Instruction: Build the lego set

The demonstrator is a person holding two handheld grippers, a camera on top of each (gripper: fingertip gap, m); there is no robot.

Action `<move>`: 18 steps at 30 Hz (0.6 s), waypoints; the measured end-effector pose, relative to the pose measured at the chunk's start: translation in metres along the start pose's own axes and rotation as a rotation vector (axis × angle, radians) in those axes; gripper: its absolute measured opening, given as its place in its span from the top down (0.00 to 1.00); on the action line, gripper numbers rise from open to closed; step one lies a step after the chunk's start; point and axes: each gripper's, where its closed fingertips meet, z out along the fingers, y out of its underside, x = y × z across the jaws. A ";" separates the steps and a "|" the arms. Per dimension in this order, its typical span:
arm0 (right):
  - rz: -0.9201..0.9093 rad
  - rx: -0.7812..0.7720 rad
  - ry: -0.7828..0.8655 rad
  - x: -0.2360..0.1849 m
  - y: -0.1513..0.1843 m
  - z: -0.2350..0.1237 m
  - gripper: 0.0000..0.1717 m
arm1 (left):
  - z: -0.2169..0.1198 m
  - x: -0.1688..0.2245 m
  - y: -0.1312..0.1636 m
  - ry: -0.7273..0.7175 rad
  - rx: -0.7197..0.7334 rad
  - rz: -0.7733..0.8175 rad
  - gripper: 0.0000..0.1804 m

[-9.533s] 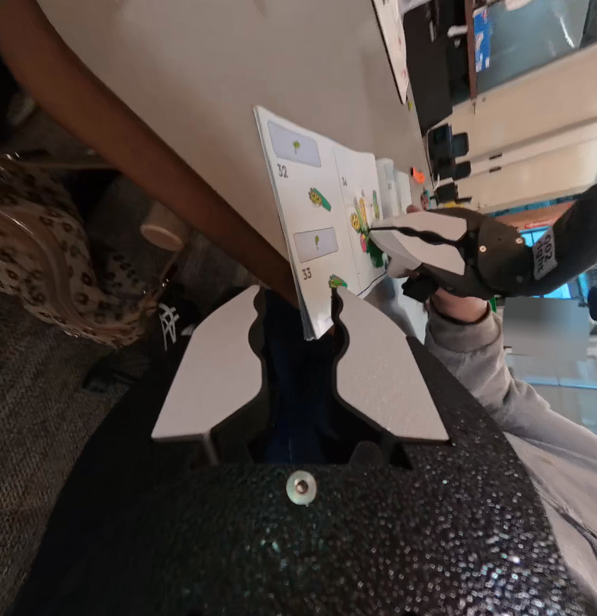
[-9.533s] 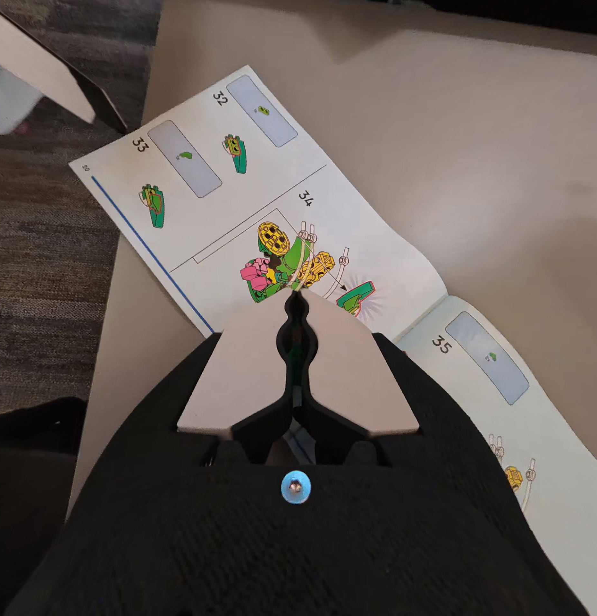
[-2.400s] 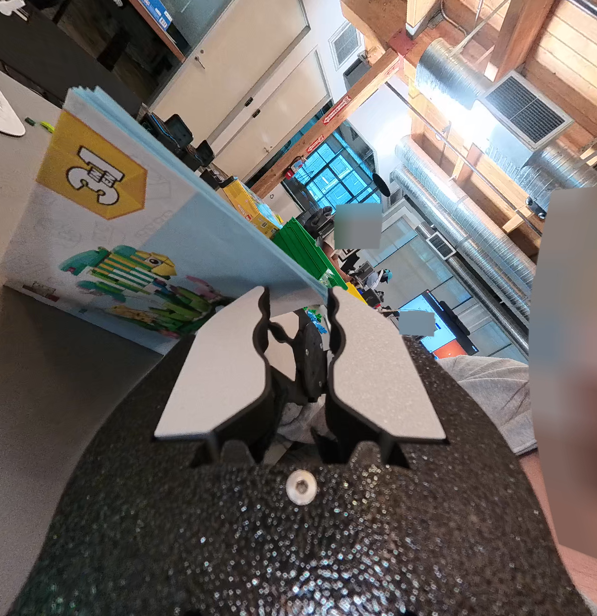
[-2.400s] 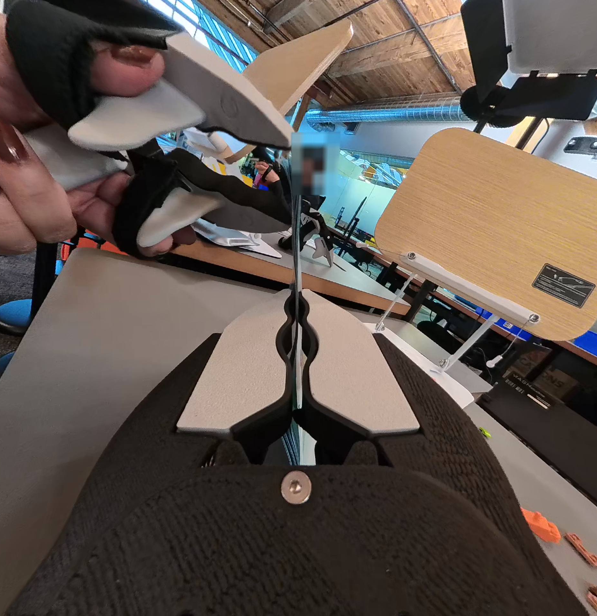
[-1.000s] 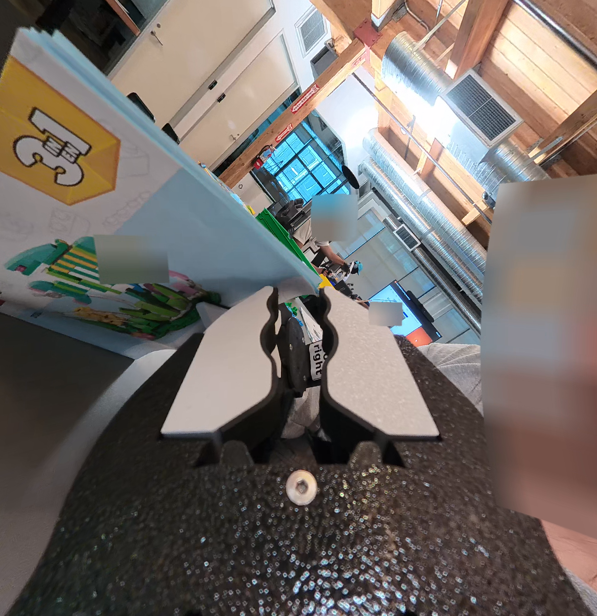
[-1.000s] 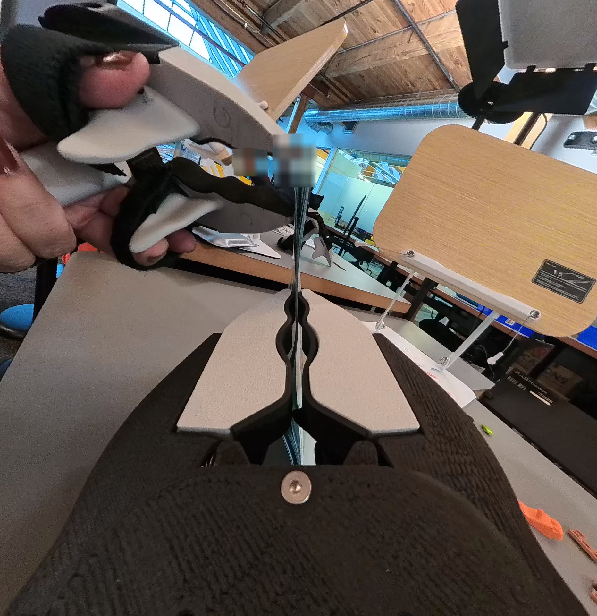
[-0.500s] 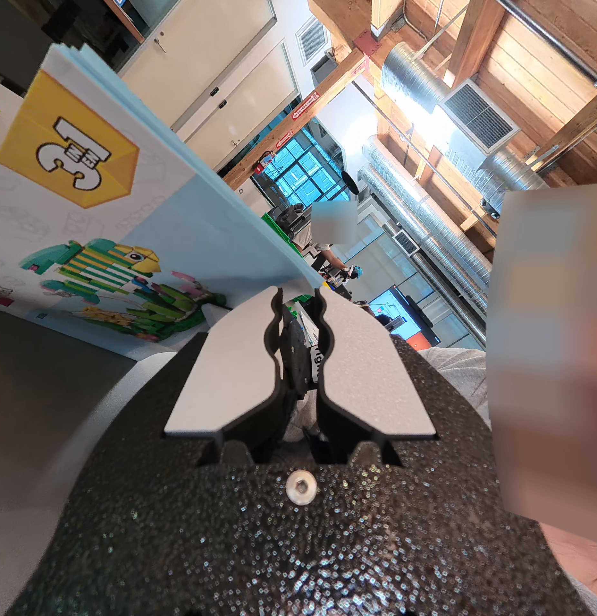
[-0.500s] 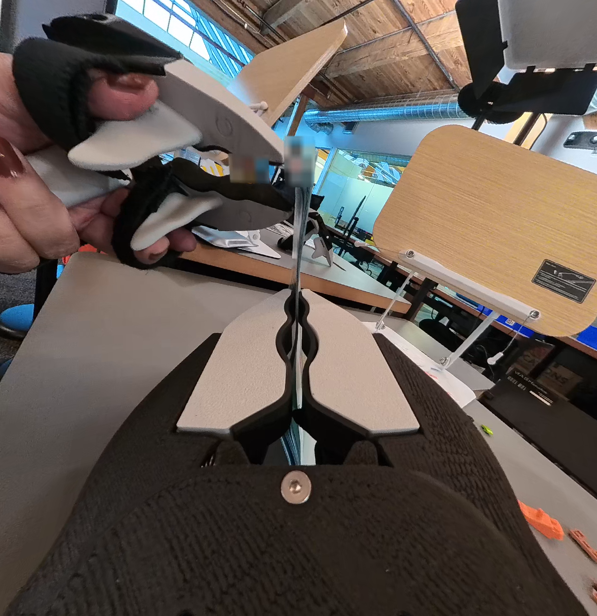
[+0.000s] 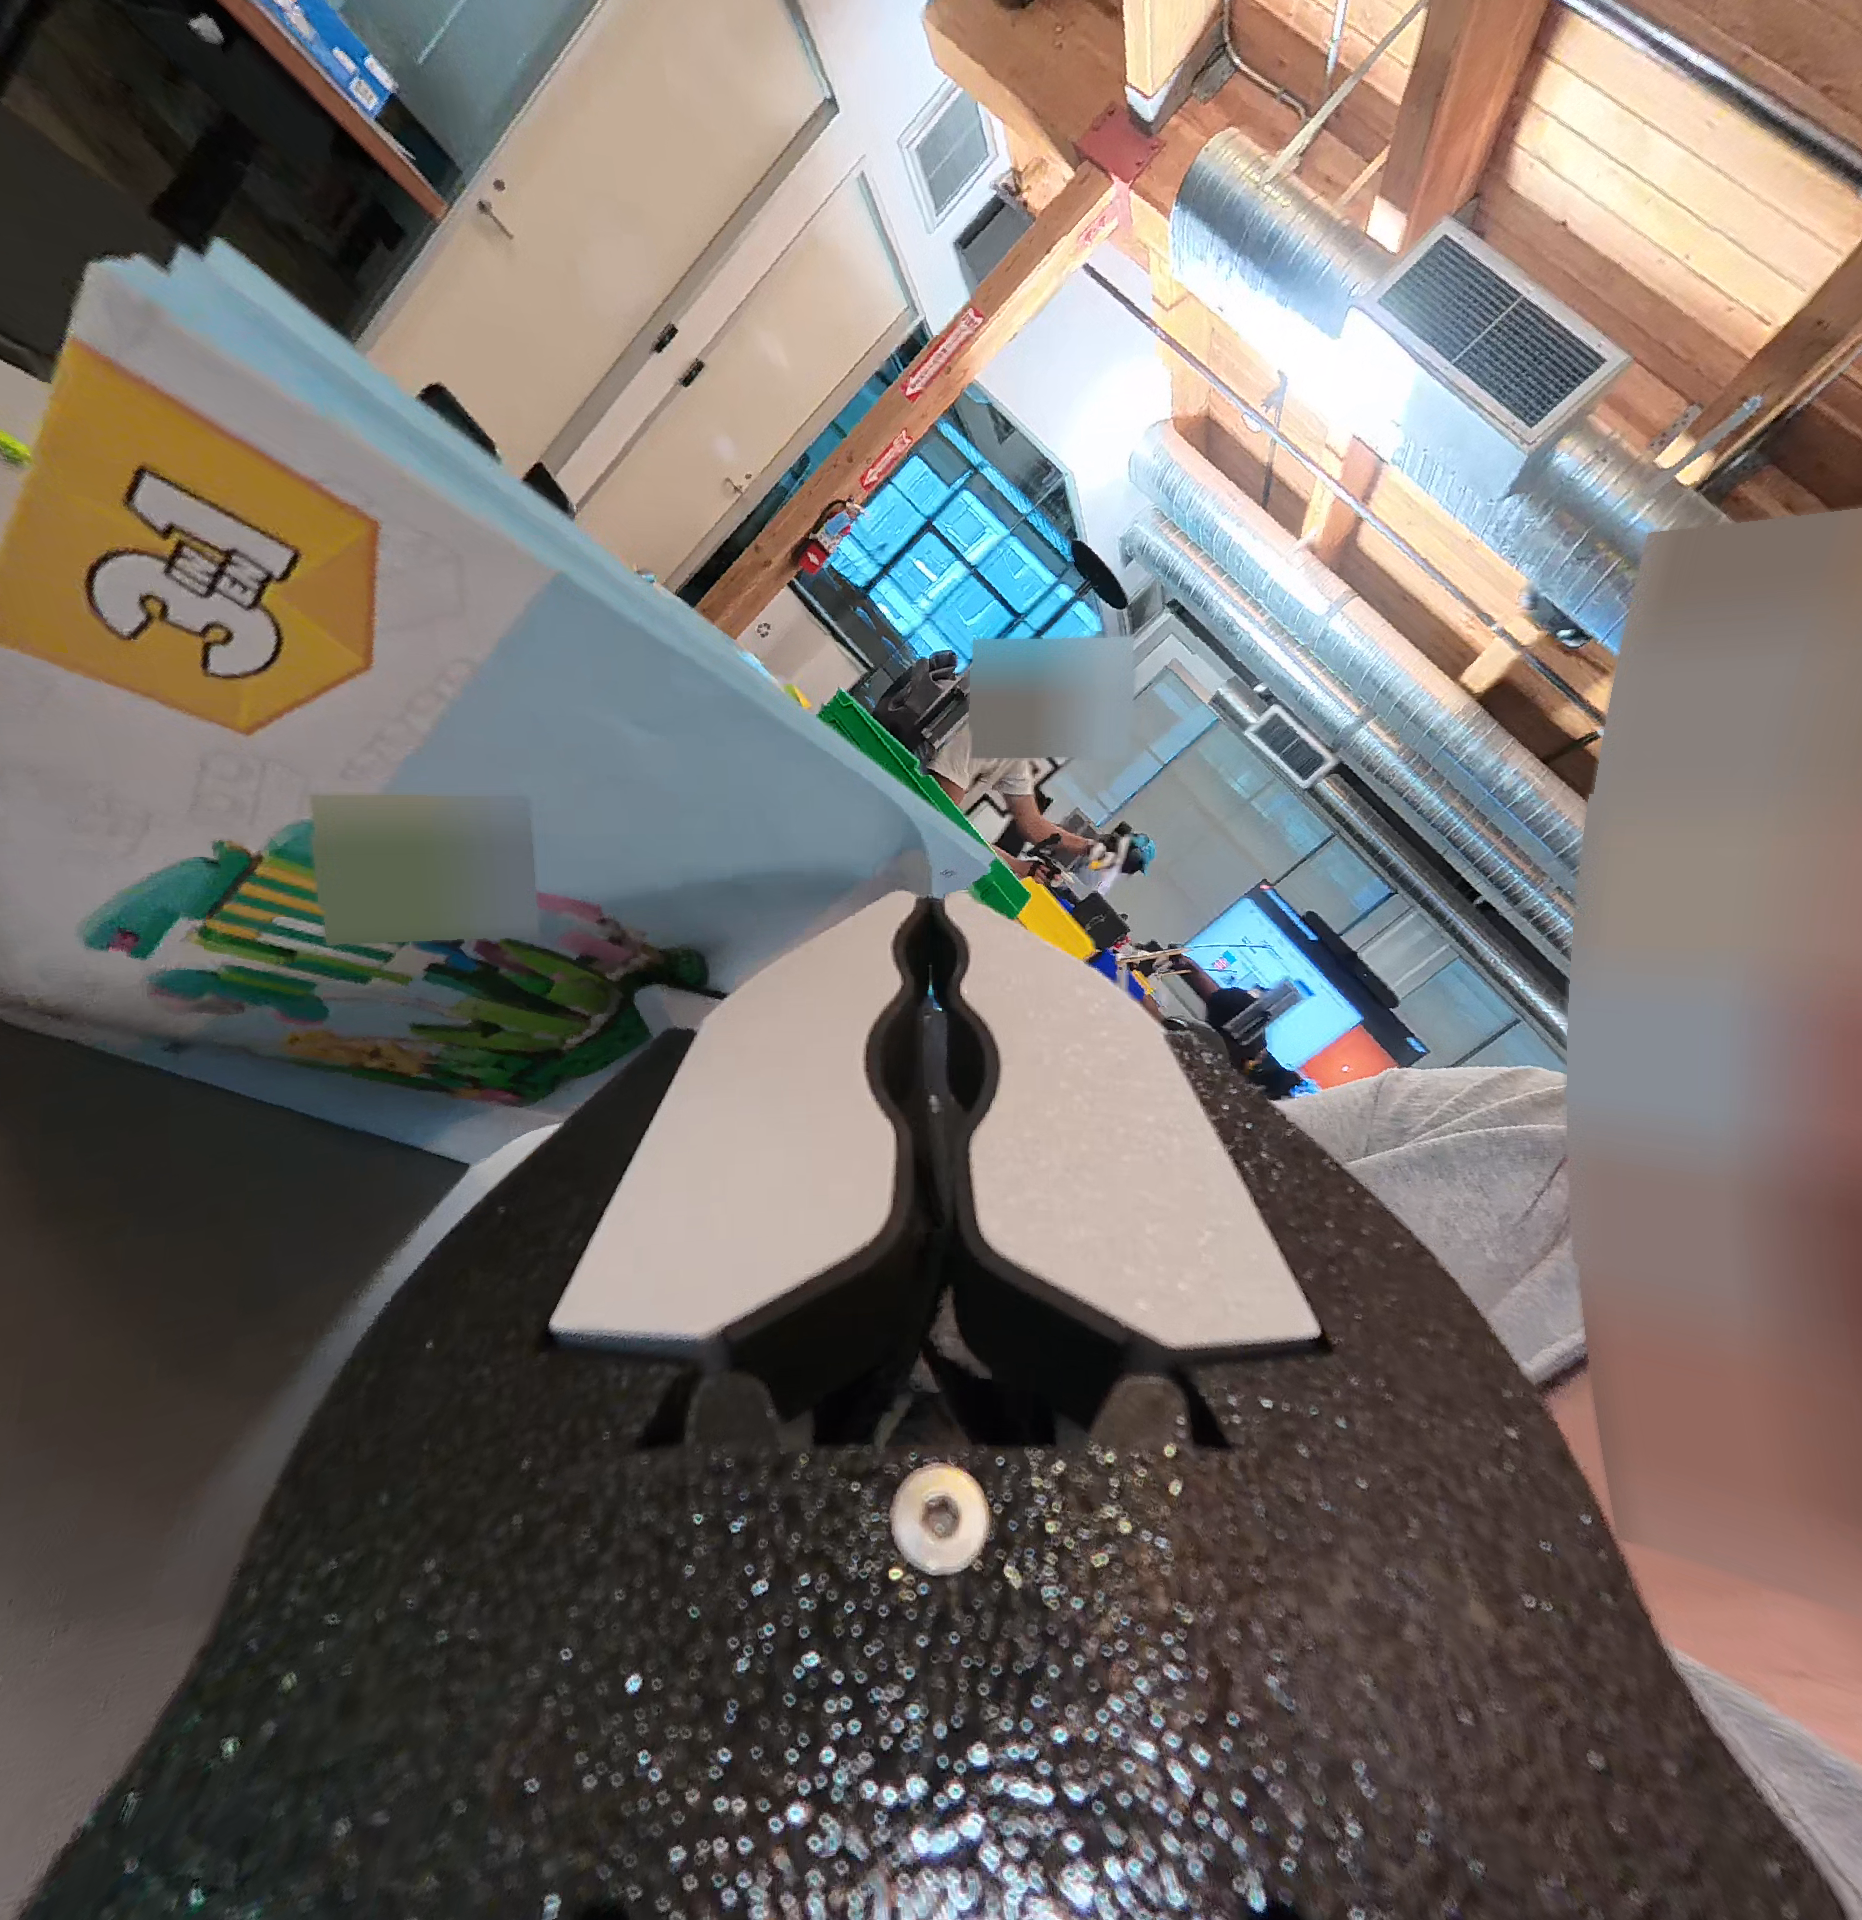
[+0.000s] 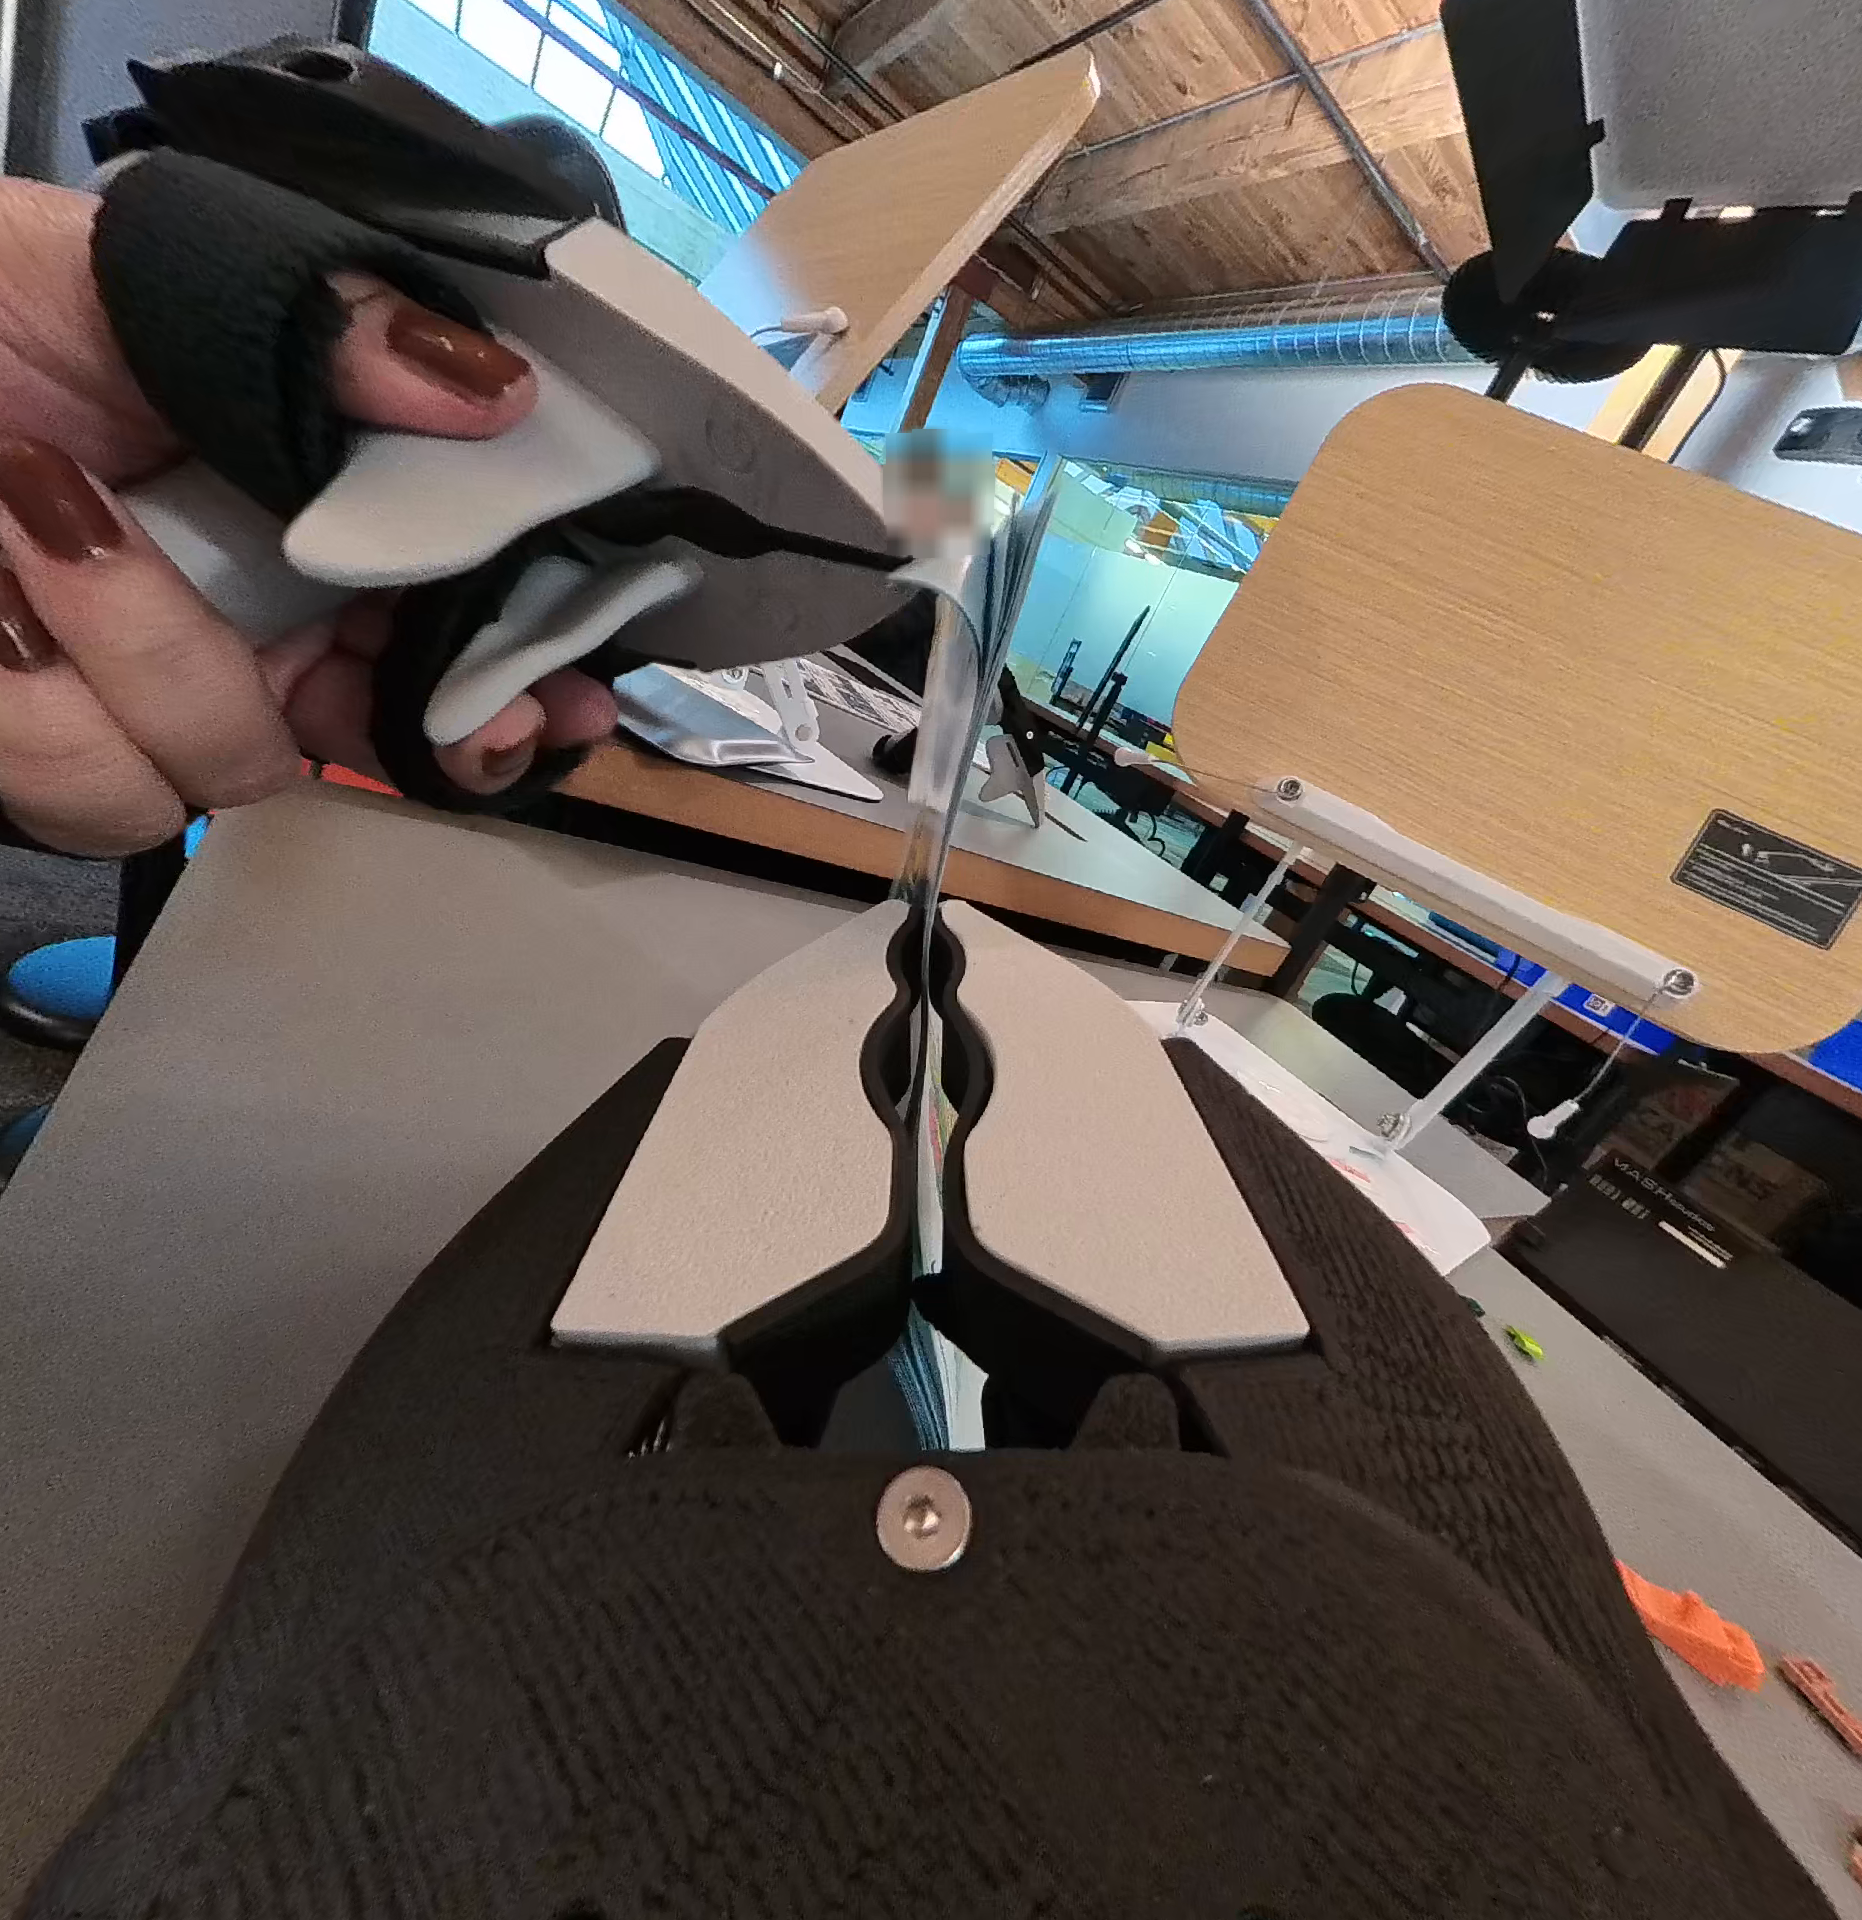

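Both hand-held grippers, left [image 9: 932, 906] and right [image 10: 925, 909], seemingly clamp one booklet [image 9: 553, 727] above the table [image 10: 387, 987].

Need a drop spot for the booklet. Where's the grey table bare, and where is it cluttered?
Bare: the wide grey table stretch left of the right gripper, running back to its far edge under the left gripper. Crowded: right side, with the wooden board's white base and the orange pieces at the near right. Both grippers pinch the booklet.

Two wrist cameras, close, angled upward (ceiling visible), sharing the booklet [image 9: 553, 748]
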 end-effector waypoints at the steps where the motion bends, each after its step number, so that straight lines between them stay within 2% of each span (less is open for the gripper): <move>1: 0.002 0.000 0.000 0.000 0.000 0.000 1.00 | 0.000 -0.002 0.001 -0.018 -0.003 0.010 1.00; 11: 0.071 -0.013 -0.041 -0.003 0.003 0.000 0.99 | -0.002 -0.014 0.003 -0.069 -0.007 0.059 1.00; 18: 0.259 -0.021 -0.214 -0.016 0.003 -0.002 0.93 | -0.009 -0.031 0.011 -0.094 -0.024 0.006 1.00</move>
